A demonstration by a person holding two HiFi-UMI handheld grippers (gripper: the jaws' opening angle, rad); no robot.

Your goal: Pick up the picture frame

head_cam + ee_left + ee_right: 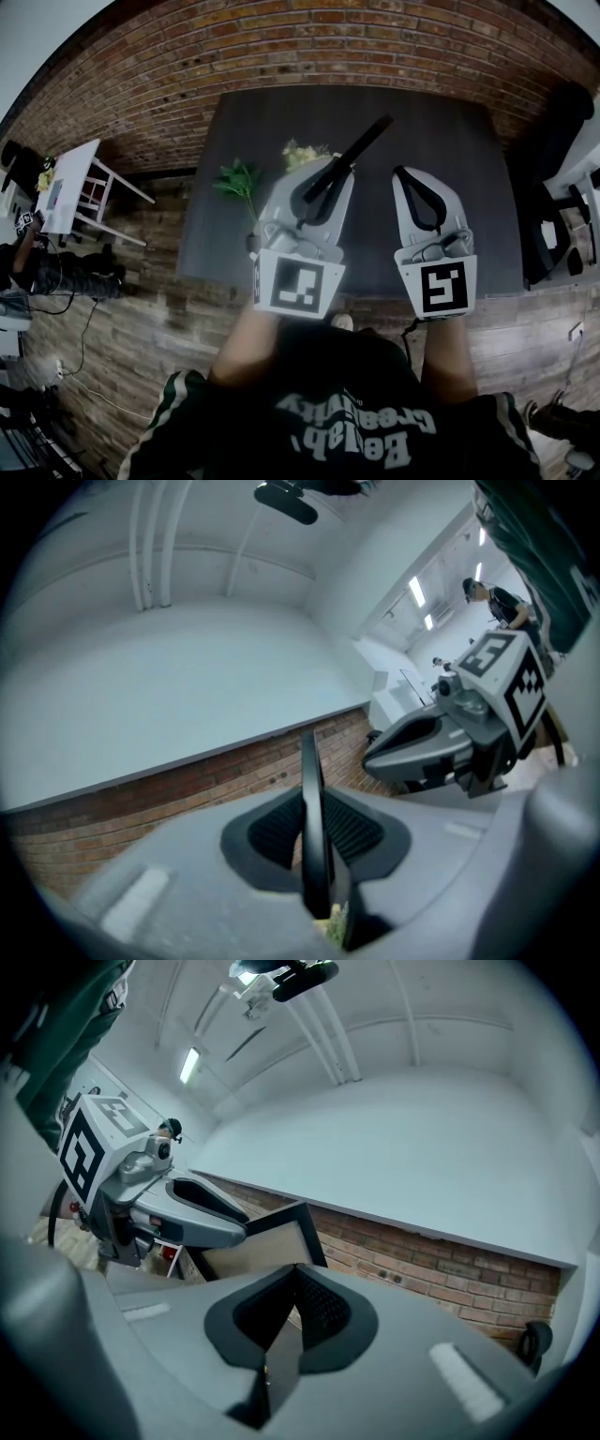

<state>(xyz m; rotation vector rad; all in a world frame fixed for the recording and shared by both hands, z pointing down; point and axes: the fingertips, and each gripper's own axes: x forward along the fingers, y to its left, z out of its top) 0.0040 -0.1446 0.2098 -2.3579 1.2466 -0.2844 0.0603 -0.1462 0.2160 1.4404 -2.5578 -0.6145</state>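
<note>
Head view: left tongs [323, 183] clamped on picture frame [361, 145], held over bench [469, 187]; right tongs [409, 178] together, empty.
Left gripper view: picture frame [309, 789] edge-on, gripped.
Right gripper view: jaws closed, picture frame [272, 1241] upper left.

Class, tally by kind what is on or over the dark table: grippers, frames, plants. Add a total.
Grippers: 2 (left gripper, right gripper)
Frame: 1
Green sprig: 1
Flower bunch: 1
Total: 5

Upside-down shirt lettering [352, 431], barely legible
</note>
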